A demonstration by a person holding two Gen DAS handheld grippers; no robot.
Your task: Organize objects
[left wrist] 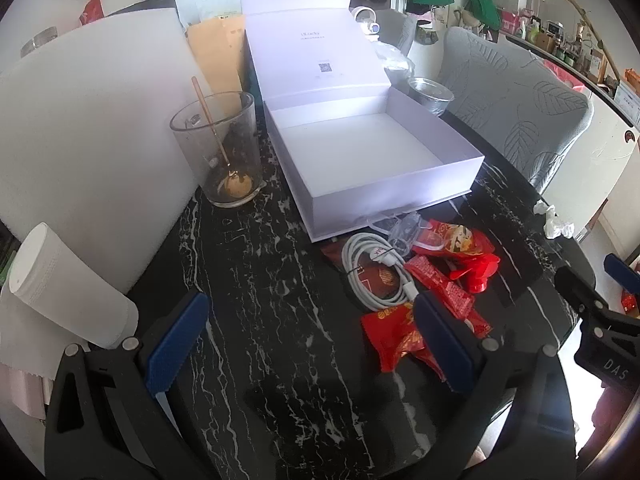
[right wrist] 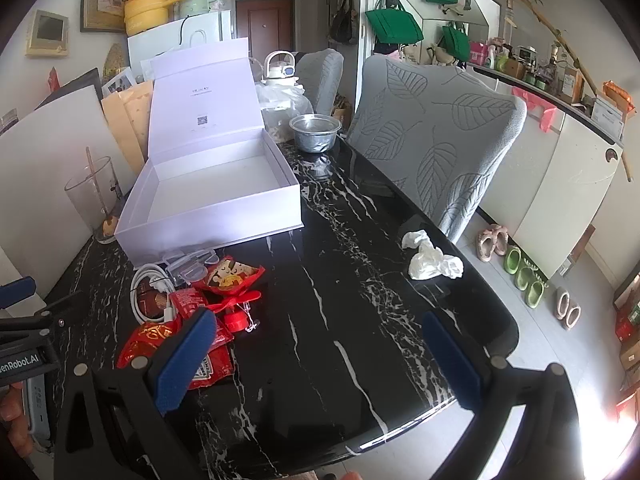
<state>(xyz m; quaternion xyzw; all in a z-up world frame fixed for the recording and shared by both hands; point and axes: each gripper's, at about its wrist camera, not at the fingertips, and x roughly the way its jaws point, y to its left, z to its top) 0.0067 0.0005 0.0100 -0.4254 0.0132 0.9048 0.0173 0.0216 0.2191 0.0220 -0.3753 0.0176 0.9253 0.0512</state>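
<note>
While both grippers hang over the black marble table (right wrist: 360,280), neither holds anything. Left gripper (left wrist: 308,344), bottom center of left wrist view: blue pads (left wrist: 176,340) wide apart, only bare tabletop btwn them; right-hand pad overlaps the edge of a red packet (left wrist: 394,336). Right gripper (right wrist: 320,360), bottom of right wrist view: pads (right wrist: 452,360) also wide apart, bare table btwn them; its left-hand pad sits in front of a ketchup-type red sachet (right wrist: 212,364).

Just past the pads lies the pile to sort, lower center-right in left view, lower left in right view: coiled white cable (left wrist: 372,276) on a brown packet (left wrist: 380,280), red snack bag (left wrist: 456,240), long red packet (left wrist: 440,288), red plastic piece (left wrist: 480,272), clear plastic case (left wrist: 404,228). All bunched, touching or overlapping.

Right behind the pile, touching its far edge: white box (left wrist: 392,200), lid (left wrist: 312,52) up, inside empty. Left of box, near it: glass cup (left wrist: 224,148) w/ a wooden stick (left wrist: 208,120) leaning in it. Lower left of left view: white tube (left wrist: 68,288), tilted. Behind box: metal bowl (right wrist: 316,132). Right of pile, well apart: crumpled tissue (right wrist: 432,260). Gray leaf-print chair (right wrist: 440,136) at the table's far side.
</note>
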